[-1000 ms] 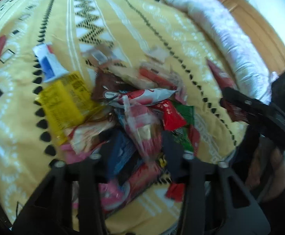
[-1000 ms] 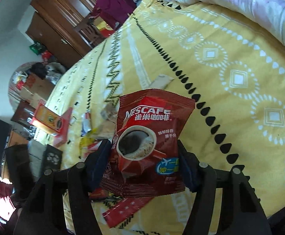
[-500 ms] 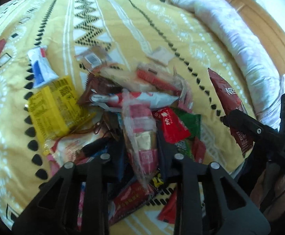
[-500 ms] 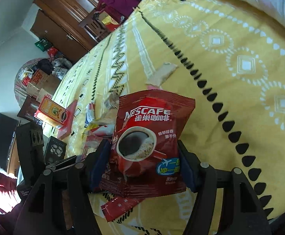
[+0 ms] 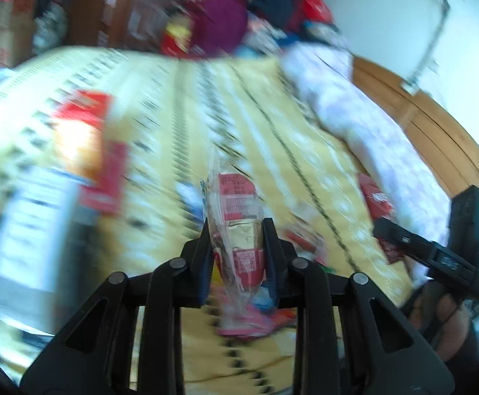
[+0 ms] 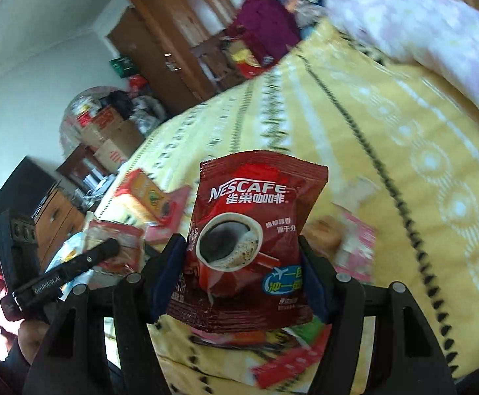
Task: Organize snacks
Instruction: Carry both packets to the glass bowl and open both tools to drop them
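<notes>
My left gripper is shut on a clear-wrapped red and gold snack packet and holds it upright above the yellow bed cover. My right gripper is shut on a dark red Nescafé coffee sachet, also held off the bed. Part of the snack pile lies under and behind the sachet, with a pink packet to its right. In the right wrist view the left gripper shows at lower left with its packet. The left wrist view is motion-blurred.
A red and orange box lies on the bed's left side, the same box as in the right wrist view. A pale quilt runs along the wooden headboard. A wooden wardrobe and clutter stand beyond the bed.
The left gripper closed on the clear-wrapped packet and lifted it out of the pile, its view swinging up toward the far end of the bed. The right gripper rose with the sachet.
</notes>
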Demonstrator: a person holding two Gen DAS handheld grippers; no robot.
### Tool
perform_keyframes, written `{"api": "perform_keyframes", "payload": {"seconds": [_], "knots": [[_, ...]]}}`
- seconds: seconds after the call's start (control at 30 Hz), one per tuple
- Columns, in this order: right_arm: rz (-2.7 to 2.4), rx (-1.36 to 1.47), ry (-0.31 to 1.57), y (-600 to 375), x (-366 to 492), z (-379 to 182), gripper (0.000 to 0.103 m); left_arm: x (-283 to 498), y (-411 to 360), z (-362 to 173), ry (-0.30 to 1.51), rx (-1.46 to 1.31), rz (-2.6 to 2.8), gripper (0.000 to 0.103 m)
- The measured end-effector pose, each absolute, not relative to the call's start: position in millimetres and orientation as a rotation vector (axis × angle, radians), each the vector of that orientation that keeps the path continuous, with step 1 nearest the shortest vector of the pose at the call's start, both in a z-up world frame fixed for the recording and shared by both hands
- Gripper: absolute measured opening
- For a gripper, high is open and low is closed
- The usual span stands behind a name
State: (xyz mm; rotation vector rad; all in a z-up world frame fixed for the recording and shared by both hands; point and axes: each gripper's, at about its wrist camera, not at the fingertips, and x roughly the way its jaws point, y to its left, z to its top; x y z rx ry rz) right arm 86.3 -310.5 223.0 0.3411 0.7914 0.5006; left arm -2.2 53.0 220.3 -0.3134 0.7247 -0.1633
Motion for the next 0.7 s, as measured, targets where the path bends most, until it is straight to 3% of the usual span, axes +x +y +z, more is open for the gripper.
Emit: {"api": "perform_keyframes", "payload": {"seconds": [0.33, 0.7], "knots": [[0.859, 0.173, 0.747, -126, 72, 295, 0.070, -79, 197, 265, 0.582, -0.228, 0.334, 0.027], [1.159, 0.029, 0.791, 76, 24, 315, 0.070, -134, 284, 262, 0.578, -0.249, 0.584, 0.027]]}}
